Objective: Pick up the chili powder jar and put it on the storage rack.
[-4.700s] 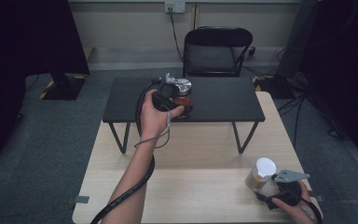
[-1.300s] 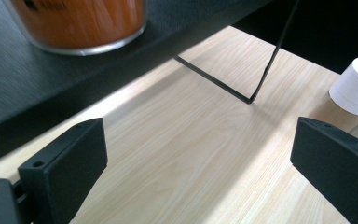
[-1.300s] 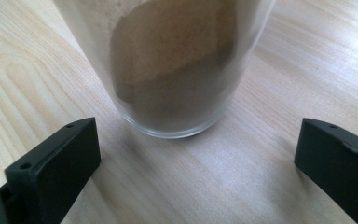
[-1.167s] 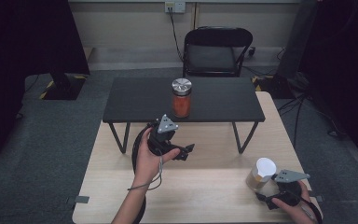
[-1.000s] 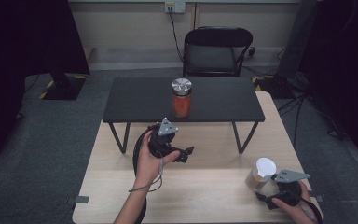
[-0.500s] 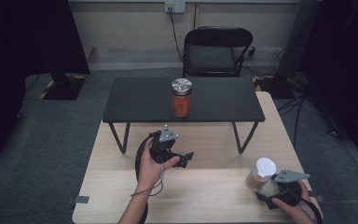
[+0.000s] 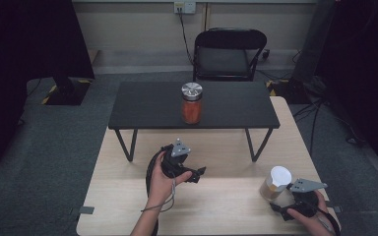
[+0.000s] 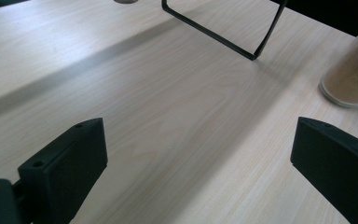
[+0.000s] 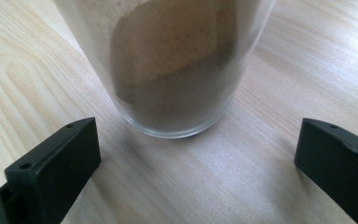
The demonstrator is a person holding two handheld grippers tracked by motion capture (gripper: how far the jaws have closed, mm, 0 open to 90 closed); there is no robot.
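From the right gripper view the glass jar of brown powder [image 9: 168,65] is cut off by the top edge, so its lid goes unseen, and the glass is blurred this close. From the left gripper view that same jar [image 8: 352,74] runs off the right edge beside the black stand's leg [image 8: 223,35], whose upper part leaves the frame. From above, the person's right hand [image 7: 307,216] beside the jar is clipped at the bottom edge.
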